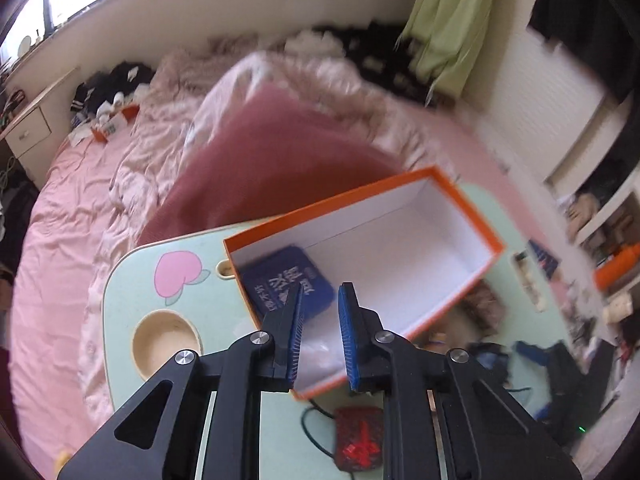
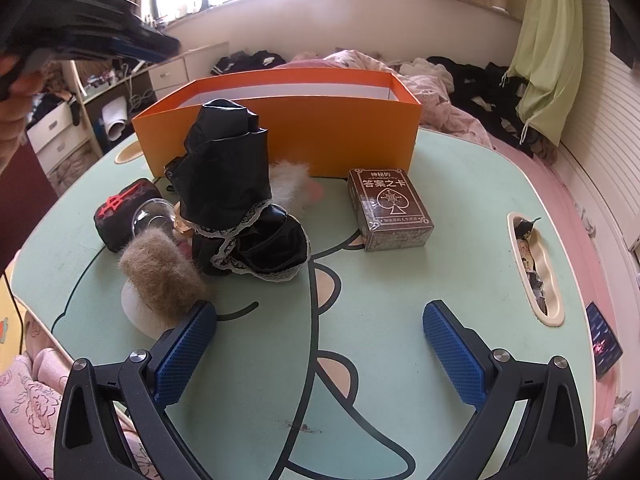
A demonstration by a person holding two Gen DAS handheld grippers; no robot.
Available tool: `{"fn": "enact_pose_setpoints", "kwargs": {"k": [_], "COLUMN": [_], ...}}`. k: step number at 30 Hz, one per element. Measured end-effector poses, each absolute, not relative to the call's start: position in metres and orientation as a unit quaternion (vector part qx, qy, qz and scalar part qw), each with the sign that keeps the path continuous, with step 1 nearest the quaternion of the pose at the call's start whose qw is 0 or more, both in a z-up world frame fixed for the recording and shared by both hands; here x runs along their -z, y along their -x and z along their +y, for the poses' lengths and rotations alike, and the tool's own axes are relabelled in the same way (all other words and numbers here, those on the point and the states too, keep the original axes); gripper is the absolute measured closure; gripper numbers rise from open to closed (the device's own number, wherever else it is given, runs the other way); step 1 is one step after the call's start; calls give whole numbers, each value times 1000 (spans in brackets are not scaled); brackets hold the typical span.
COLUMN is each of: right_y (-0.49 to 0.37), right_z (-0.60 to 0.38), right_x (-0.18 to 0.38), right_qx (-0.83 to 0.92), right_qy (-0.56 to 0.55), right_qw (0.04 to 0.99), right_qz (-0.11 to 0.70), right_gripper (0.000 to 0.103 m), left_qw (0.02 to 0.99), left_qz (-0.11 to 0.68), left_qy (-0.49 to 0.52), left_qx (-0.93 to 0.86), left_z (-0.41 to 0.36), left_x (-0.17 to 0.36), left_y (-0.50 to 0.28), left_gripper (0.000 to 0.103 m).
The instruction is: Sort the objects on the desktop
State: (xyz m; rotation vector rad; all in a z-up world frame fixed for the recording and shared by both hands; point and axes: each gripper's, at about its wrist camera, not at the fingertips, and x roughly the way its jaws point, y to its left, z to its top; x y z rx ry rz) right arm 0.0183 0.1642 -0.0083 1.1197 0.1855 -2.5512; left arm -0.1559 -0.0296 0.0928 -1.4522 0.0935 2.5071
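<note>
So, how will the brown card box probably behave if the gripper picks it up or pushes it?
The card box looks stiff: its edges are straight and its corners square. Its glossy wrap may be a little slippery between the pads. It lies flat on its broad face on the table, so a push would probably slide it, not tip or roll it.

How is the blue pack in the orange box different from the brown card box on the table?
The blue pack is blue and lies flat inside the orange box, at one end; the brown card box is brown, with a spade emblem, and sits out on the table in front of the orange box. The pack looks flatter, the card box blockier. Both carry printed Chinese lettering.
</note>
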Motion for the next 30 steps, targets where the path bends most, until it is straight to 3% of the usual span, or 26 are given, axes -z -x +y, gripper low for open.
{"fn": "enact_pose_setpoints", "kwargs": {"k": [8,11,15,17,21,22,23,24,26,30], "right_y": [-18,-21,-21,-21,-21,-21,-21,-21,-20,18], "right_z": [165,163,163,164,164,164,163,162,162,146], "right_x": [9,8,8,8,7,5,3,-5,-30,-106], "right_qx": [900,900,900,900,900,899,898,896,892,880], "right_qy": [-395,-393,-392,-392,-393,-394,-395,-393,-379,-351], "right_qw": [174,177,178,178,176,176,180,197,243,319], "right_qz": [66,65,66,65,66,69,72,68,39,-31], "right_gripper": [0,0,0,0,0,0,2,6,8,8], "left_qw": [28,47,71,122,153,158,167,172,161,90], "left_qz": [117,86,100,60,29,17,-3,-24,-44,-25], "left_qy": [592,592,592,607,514,489,466,445,417,440], "left_qx": [-797,-800,-797,-783,-844,-858,-869,-879,-893,-893], "left_z": [-6,0,22,24,2,-8,-22,-41,-70,-97], "left_x": [-38,-38,-38,-41,-90,-102,-112,-120,-121,-81], "left_y": [204,211,218,219,177,162,144,123,90,47], "left_gripper": [84,83,80,80,79,76,61,40,19,19]}}
